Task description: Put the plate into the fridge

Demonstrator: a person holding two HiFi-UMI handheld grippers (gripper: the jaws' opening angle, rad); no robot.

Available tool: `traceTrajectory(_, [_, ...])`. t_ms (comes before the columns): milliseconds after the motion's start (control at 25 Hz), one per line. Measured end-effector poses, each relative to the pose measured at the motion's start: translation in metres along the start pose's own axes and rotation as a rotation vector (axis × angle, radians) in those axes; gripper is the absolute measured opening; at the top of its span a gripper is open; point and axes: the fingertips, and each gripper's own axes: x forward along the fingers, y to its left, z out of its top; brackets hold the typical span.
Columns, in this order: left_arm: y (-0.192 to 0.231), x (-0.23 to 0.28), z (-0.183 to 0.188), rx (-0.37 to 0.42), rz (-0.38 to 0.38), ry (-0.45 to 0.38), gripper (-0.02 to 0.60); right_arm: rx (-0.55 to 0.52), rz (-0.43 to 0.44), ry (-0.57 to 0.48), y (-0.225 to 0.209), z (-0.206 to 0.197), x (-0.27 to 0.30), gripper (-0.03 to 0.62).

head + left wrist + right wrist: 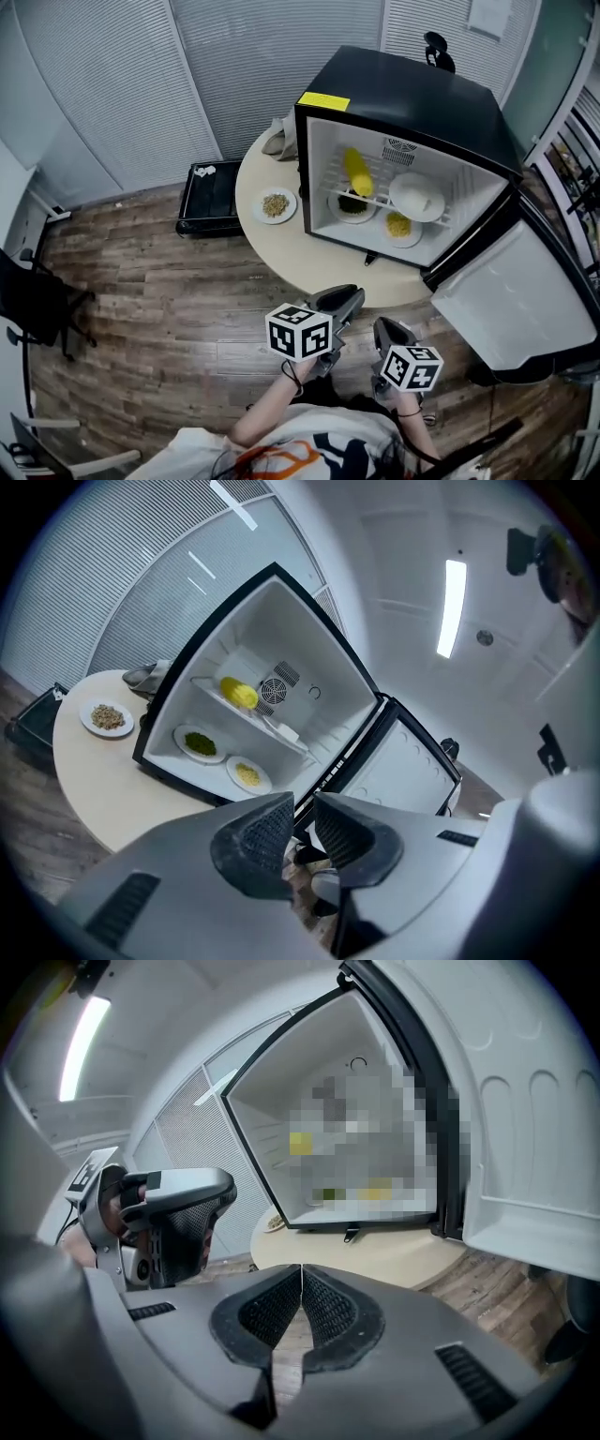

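The small white plate of brown grains point(275, 204) sits on the round beige table point(281, 246), left of the black mini fridge point(403, 94); the left gripper view shows that plate point(107, 717) too. The fridge stands open, its door point(511, 300) swung right. Inside are a yellow corn cob point(356, 171), a white dish point(416, 195), a plate of dark greens point(352, 202) and a plate of yellow food point(398, 225). My left gripper point(349, 298) point(303, 803) hangs off the table's near edge, a narrow gap between its jaws, nothing in it. My right gripper point(389, 330) point(300, 1274) beside it is shut and empty.
A crumpled cloth point(278, 139) lies on the table behind the grain plate. A black tray-like box point(208, 197) sits on the wooden floor left of the table. A dark chair point(37, 300) stands at the far left. Slatted blinds line the back wall.
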Motion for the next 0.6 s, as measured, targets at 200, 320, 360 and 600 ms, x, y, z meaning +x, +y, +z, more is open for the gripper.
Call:
traceTrajectory(200, [-0.018, 0.003, -0.024, 0.01, 0.007, 0.015, 0.075, 0.008, -0.015, 0.016, -0.013, -0.016, -0.026, 0.017])
traceTrajectory(320, [-0.037, 0.002, -0.035, 0.095, 0.036, 0.004, 0.073, 0.015, -0.02, 0.024, -0.024, -0.028, -0.045, 0.017])
traceTrajectory(360, [-0.043, 0.001, -0.039, 0.115, 0.045, -0.003, 0.061, 0.014, -0.017, 0.026, -0.027, -0.032, -0.051, 0.017])
traceTrajectory(600, [-0.083, -0.009, -0.073, 0.091, 0.065, -0.032, 0.029, 0.005, 0.0, 0.035, -0.042, -0.059, -0.098, 0.017])
